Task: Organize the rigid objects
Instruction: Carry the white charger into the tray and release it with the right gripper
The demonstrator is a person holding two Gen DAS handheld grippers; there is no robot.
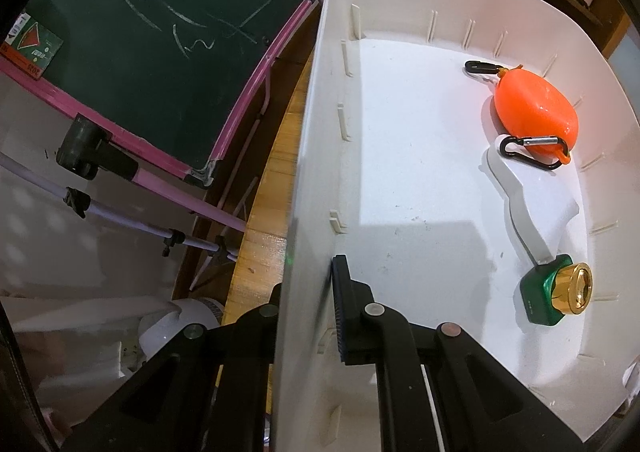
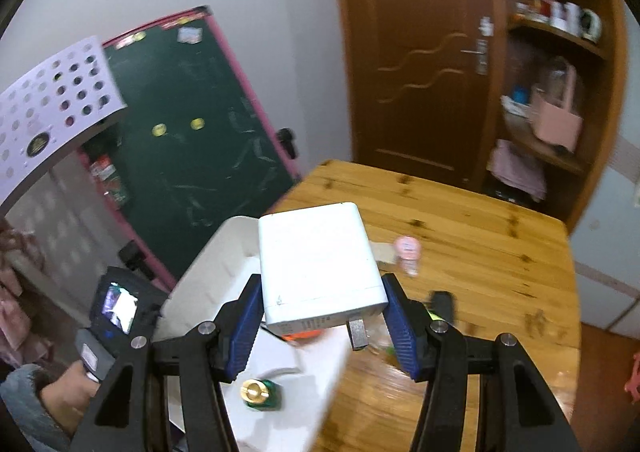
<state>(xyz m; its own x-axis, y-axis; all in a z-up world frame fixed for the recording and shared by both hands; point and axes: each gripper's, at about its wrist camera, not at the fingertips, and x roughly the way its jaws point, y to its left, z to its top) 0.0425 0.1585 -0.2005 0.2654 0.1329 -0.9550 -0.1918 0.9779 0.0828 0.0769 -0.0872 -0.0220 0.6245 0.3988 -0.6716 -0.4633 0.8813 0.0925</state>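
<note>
Blue-padded right gripper point(image 2: 322, 316) pinches a white charger point(image 2: 320, 272) over the desk point(image 2: 480, 244).
Left gripper point(image 1: 308, 316), pressed together on the white bin's wall point(image 1: 304, 212), should steady it; lower the charger level, clear of the orange pouch point(image 1: 534, 106).

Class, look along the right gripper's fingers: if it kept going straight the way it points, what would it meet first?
Holding a white charger block, the right gripper points down toward the white bin; probably the bin's floor or far wall, though depth is unclear.
</note>
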